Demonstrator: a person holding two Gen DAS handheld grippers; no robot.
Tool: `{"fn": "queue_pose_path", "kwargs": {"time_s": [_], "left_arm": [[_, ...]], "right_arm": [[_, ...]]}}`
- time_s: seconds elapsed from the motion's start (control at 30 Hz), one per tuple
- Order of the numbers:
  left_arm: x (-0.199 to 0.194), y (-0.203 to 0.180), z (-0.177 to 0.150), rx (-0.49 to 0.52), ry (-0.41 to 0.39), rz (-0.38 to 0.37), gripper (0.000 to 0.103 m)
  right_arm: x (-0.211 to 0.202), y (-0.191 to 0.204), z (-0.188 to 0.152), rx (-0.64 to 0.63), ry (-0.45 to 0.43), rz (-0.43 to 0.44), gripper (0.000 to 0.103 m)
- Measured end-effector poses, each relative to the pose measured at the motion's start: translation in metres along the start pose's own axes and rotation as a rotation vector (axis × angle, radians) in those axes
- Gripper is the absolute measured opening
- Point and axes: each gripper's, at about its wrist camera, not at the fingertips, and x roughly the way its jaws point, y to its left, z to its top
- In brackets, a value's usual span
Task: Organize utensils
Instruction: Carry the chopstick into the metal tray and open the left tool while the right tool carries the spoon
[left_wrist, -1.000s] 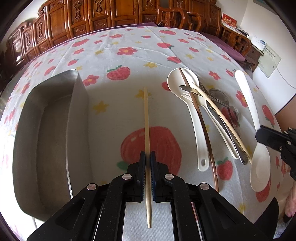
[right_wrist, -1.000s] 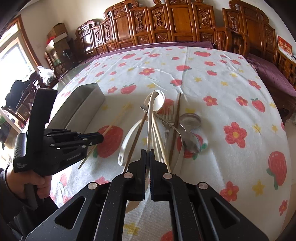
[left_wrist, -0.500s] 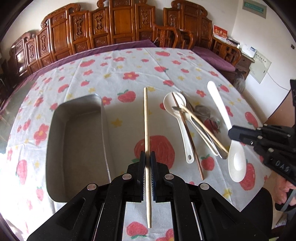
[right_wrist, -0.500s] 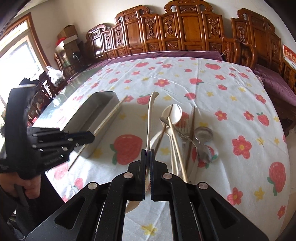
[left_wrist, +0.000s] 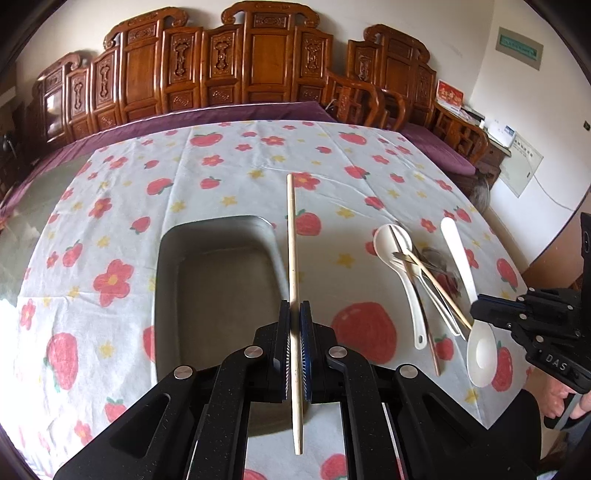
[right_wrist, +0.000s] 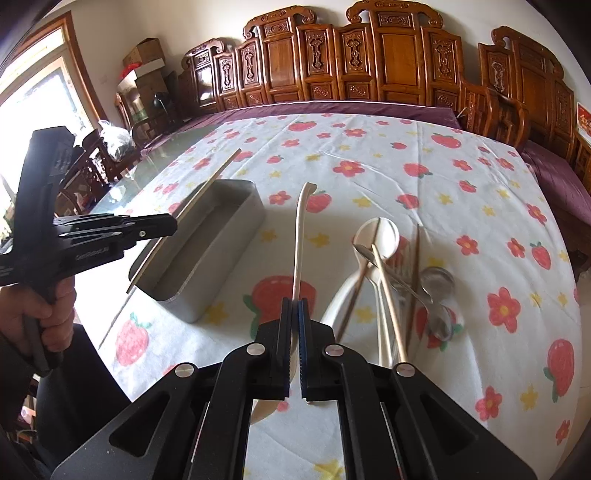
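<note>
Steel, dull grey: a rectangular tray (left_wrist: 214, 280) sits on the strawberry-and-flower tablecloth (left_wrist: 122, 206), long axis running away from the person, rounded corners, interior bare.

Left gripper (left_wrist: 294, 314): jaws pressed together on a pale wooden chopstick (left_wrist: 292, 251), pinched toward its near end. Stick held off the cloth, running along and above the tray's right-hand rim; in the right wrist view it (right_wrist: 207, 192) crosses the tray's (right_wrist: 207, 251) far long edge on a slant, far tip beyond the tray's end.

Right gripper (right_wrist: 294, 314): jaws clamped on the handle of a white spoon (right_wrist: 301, 236), handle pointing away toward the far side of the table, bowl end below the jaws toward the person. In the left wrist view the spoon (left_wrist: 480, 343) hangs clear of the cloth, just right of the utensil pile.

Pile (right_wrist: 391, 280) right of the tray: white ladle-type spoons, a metal fork and spoon, chopsticks, crossed over one another.

Open cloth between tray and pile. Far half of the table bare cloth. Carved wooden chairs (right_wrist: 369, 62) line the far edge.
</note>
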Motion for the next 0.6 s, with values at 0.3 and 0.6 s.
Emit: {"fn": "queue_pose_path", "kwargs": {"time_s": [0.3, 0.6], "left_arm": [[0.01, 0.033, 0.003, 0.003, -0.032, -0.008, 0.004], [0.017, 0.05, -0.012, -0.035, -0.036, -0.029, 0.004]], "right_arm": [[0.019, 0.03, 0.018, -0.029, -0.008, 0.029, 0.005], [0.048, 0.051, 0.028, -0.06, 0.027, 0.035, 0.005]]}}
